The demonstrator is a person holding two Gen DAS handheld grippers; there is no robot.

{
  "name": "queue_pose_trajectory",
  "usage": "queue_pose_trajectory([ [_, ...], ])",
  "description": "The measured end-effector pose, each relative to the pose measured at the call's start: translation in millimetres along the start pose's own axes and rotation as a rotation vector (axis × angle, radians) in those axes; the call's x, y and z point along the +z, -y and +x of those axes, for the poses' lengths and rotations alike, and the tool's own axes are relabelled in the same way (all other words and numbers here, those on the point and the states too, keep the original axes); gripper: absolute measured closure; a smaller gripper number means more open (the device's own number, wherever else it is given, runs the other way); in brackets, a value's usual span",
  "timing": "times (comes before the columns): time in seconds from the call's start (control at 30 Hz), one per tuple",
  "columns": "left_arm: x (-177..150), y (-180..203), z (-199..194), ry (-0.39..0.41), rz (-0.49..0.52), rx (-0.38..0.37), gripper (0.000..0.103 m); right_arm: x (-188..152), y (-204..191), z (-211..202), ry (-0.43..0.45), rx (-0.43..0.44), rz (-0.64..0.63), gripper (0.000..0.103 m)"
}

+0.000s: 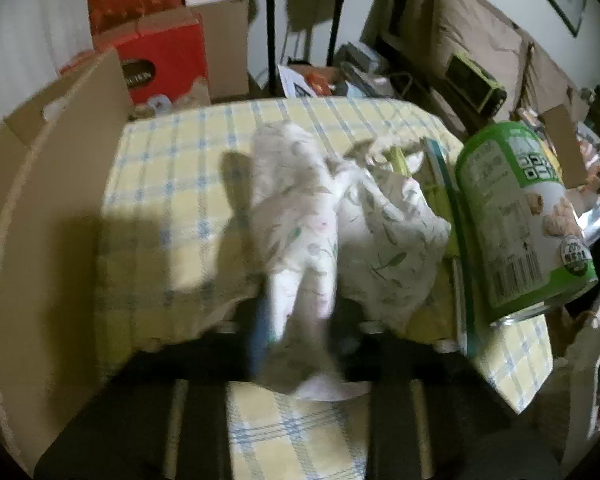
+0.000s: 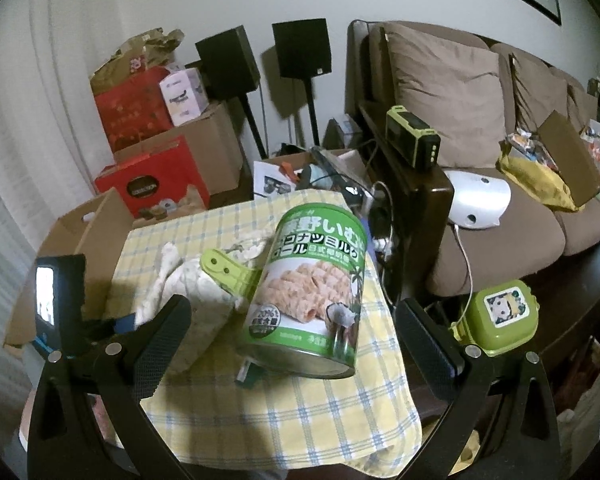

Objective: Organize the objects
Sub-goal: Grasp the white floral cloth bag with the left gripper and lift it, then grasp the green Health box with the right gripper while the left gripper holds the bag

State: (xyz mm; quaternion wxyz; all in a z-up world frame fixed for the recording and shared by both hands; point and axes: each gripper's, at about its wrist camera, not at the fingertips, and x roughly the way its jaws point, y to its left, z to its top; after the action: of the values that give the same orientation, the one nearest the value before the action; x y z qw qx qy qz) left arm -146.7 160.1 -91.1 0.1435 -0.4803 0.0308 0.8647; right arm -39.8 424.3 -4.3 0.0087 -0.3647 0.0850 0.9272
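Left hand-held gripper [image 1: 296, 320] pinching bunched floral cloth [image 1: 300, 216] near front edge of tabletop [image 1: 172, 168] under yellow check cover; cloth trails toward middle, rest heaped beside green snack tin [image 2: 312, 300]; right hand-held gripper [image 2: 292, 328] spread wide, tin between jaws, pads not touching; tin tilted near right edge, leaning on green clip [image 2: 224, 276]; judgement: lift cloth slowly, clear of tin and clip; close right squarely on tin wall; risk: dragging cloth tips tin.
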Motion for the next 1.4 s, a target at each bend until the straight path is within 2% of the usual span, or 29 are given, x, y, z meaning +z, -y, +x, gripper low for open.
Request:
queue_pose_trajectory([
  [0.23,14.4,-15.6,-41.9,0.120,-0.044,-0.014,0.096,-3.8,-5.1,1.4,-0.004,0.001,-0.014,0.001],
  [0.47,36.7,-23.2,-117.2,0.293,-0.046,-0.046,0.096,-3.2,-14.6,-0.3,-0.001,0.026,-0.028,0.001],
  [0.6,43.1,-29.4,-151.4,0.350,-0.048,-0.075,0.096,-1.3,-25.4,-1.5,0.001,0.047,-0.043,0.001],
  [0.93,33.9,-64.4,-204.8,0.452,-0.094,-0.071,0.096,-8.8,-58.3,19.4,-0.071,0.160,-0.057,0.001],
  [1.23,26.1,-100.9,-230.3,0.501,-0.140,-0.041,0.096,-18.5,-91.0,54.4,-0.127,0.158,-0.094,0.001],
  [1.4,17.3,-115.3,-230.0,0.493,-0.157,-0.034,0.096,-18.7,-98.0,80.7,-0.178,0.167,-0.027,0.001],
])
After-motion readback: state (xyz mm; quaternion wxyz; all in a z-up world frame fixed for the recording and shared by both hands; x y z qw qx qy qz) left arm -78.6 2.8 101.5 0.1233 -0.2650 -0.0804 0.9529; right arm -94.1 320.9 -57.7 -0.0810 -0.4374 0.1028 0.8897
